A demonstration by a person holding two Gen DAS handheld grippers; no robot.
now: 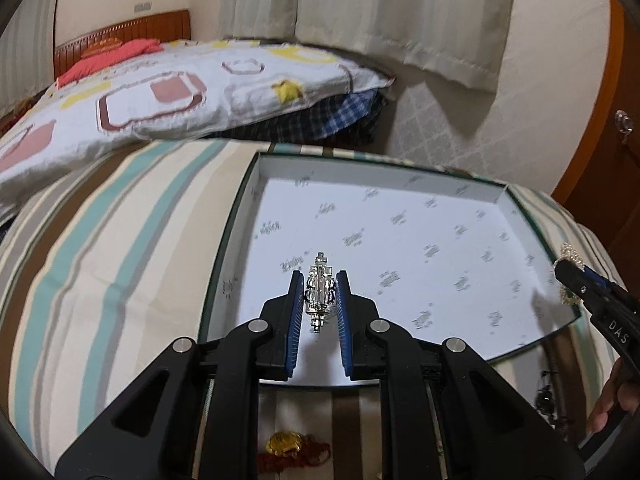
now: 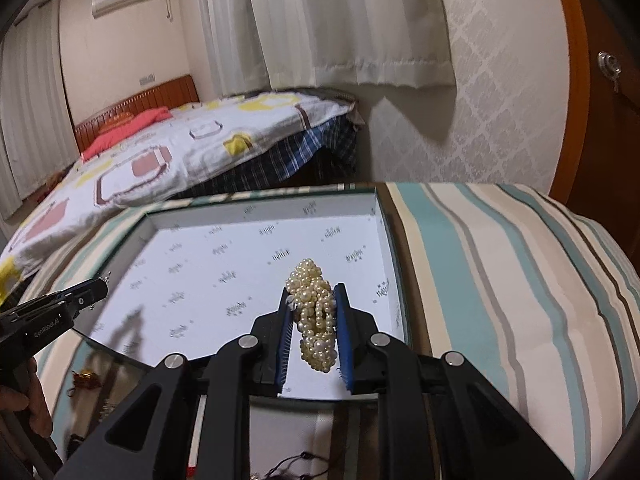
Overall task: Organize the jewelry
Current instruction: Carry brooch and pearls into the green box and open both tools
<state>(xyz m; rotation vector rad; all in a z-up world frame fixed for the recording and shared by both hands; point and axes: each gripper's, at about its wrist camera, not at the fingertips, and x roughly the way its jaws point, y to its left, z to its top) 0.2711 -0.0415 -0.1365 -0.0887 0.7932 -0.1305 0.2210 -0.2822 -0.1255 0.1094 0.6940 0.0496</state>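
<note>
A shallow white box (image 1: pixel 516 236) with a printed lining lies on a striped bedspread; it also shows in the right wrist view (image 2: pixel 200 256). My left gripper (image 1: pixel 320 276) is shut on a silver crystal jewelry piece (image 1: pixel 319 292), held above the box's near left part. My right gripper (image 2: pixel 312 292) is shut on a pearl bead bracelet (image 2: pixel 314 312), held above the box's near right part. The right gripper (image 1: pixel 570 270) also shows at the box's right edge in the left wrist view. The left gripper (image 2: pixel 100 288) shows at the box's left edge in the right wrist view.
A red and gold ornament (image 1: pixel 292 446) lies on the striped bedspread (image 1: pixel 100 240) in front of the box. Dark jewelry (image 1: pixel 546 394) lies near the front right. A patterned quilt (image 1: pixel 160 92) lies behind. Curtains (image 2: pixel 340 20) and a wooden door (image 2: pixel 600 80) stand beyond.
</note>
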